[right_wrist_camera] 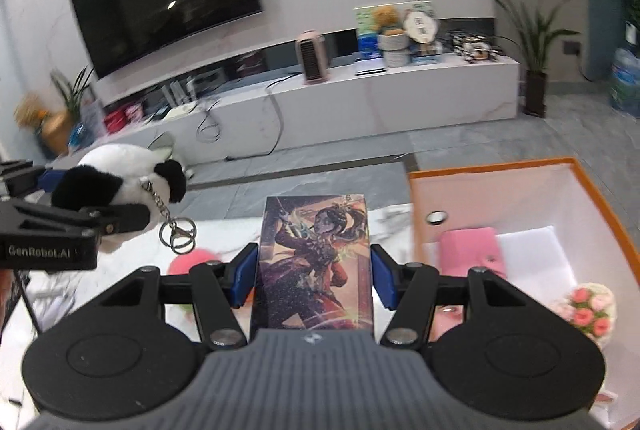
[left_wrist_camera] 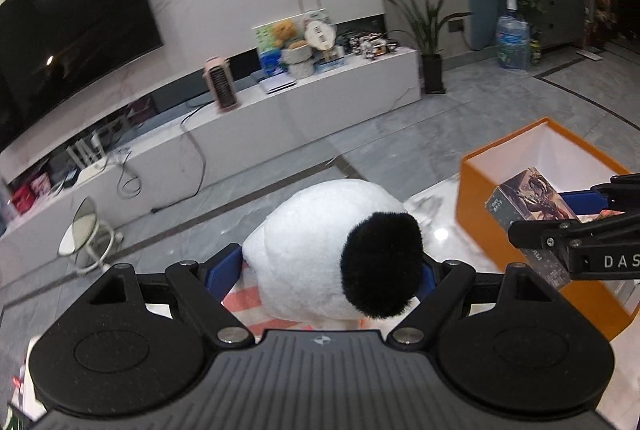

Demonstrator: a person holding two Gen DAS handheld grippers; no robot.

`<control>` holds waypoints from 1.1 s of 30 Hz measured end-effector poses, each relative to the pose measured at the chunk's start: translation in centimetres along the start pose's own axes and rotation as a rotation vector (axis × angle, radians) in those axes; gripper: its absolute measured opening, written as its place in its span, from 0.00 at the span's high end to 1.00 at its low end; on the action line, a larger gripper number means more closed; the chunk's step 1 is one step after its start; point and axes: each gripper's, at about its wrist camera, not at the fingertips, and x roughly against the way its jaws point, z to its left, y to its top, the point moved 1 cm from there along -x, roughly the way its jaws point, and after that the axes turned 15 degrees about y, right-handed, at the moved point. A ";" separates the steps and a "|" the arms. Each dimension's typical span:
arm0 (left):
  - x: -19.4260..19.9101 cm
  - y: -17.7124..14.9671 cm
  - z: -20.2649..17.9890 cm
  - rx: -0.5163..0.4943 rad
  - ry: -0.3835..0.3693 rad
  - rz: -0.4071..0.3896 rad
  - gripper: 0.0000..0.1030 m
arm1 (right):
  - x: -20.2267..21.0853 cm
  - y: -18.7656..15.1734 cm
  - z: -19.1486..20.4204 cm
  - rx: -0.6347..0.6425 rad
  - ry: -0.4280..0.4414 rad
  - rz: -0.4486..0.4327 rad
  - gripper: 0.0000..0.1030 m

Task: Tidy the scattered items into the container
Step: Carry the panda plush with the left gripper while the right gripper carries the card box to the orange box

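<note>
My left gripper [left_wrist_camera: 332,270] is shut on a white and black panda plush [left_wrist_camera: 320,242], held above the marble table. The same plush [right_wrist_camera: 120,169] shows at the left of the right wrist view, its keychain [right_wrist_camera: 176,234] dangling. My right gripper [right_wrist_camera: 314,270] is shut on an illustrated card box [right_wrist_camera: 316,262], blue pads pressed on both sides. That box [left_wrist_camera: 528,205] and the right gripper [left_wrist_camera: 576,218] appear at the right of the left wrist view, over the orange container [left_wrist_camera: 480,189]. The container [right_wrist_camera: 496,169] lies right of the box; inside are a pink wallet [right_wrist_camera: 472,250] and a flowered item [right_wrist_camera: 592,310].
A pink round object [right_wrist_camera: 192,260] lies on the marble table [right_wrist_camera: 224,230] below the grippers. A striped cloth [left_wrist_camera: 240,304] shows under the plush. Beyond is a grey tiled floor [left_wrist_camera: 480,101], a low TV bench [left_wrist_camera: 320,101], a small round mirror [left_wrist_camera: 82,230] and potted plants [left_wrist_camera: 430,25].
</note>
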 end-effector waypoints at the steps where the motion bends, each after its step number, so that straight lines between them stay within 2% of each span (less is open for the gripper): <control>1: 0.0 0.4 -0.7 -0.006 -0.007 -0.005 0.05 | 0.3 0.1 -0.4 -0.010 -0.004 -0.009 0.41; 15: -0.4 3.4 -6.6 -0.069 -0.062 -0.037 0.05 | 2.5 0.2 -4.6 -0.077 -0.044 -0.048 0.41; 33: -1.7 5.6 -13.4 -0.135 -0.142 -0.055 0.05 | 4.0 0.7 -9.7 -0.179 -0.190 -0.091 0.41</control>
